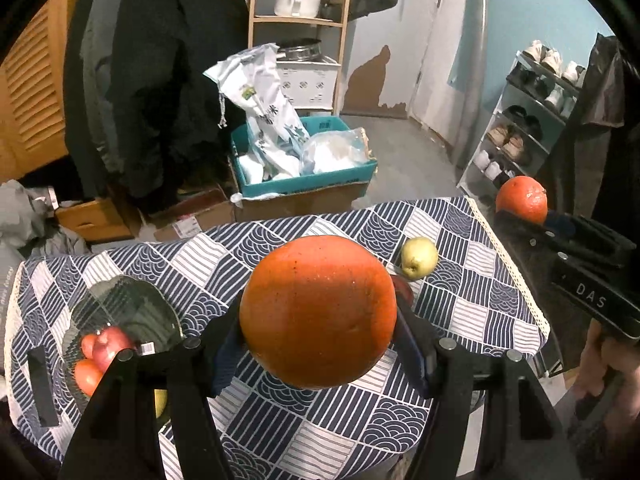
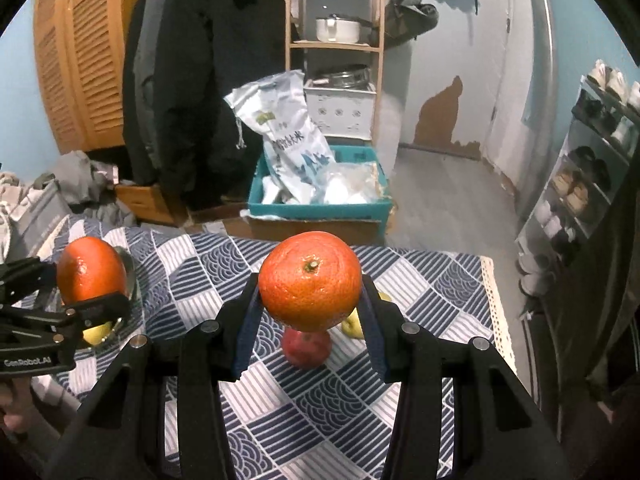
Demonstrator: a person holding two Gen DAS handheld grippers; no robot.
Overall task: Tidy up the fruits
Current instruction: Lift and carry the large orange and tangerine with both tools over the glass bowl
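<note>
My left gripper [image 1: 318, 320] is shut on a large orange [image 1: 318, 308] and holds it above the patterned tablecloth [image 1: 280, 412]. My right gripper [image 2: 310, 300] is shut on a second orange [image 2: 310, 284], also held above the table. Each gripper shows in the other's view, the left with its orange [image 2: 91, 268] and the right with its orange [image 1: 521, 199]. A glass bowl [image 1: 120, 304] at the table's left holds red and orange fruits [image 1: 106, 346]. A yellow-green apple [image 1: 419, 257] and a red apple [image 2: 306, 346] lie on the cloth under the right gripper.
The table's right edge with lace trim [image 1: 516, 276] drops to the floor. Beyond the table stand a teal box of bags [image 1: 304, 160], cardboard boxes, a wooden shelf [image 1: 298, 20], hanging coats and a shoe rack [image 1: 528, 120].
</note>
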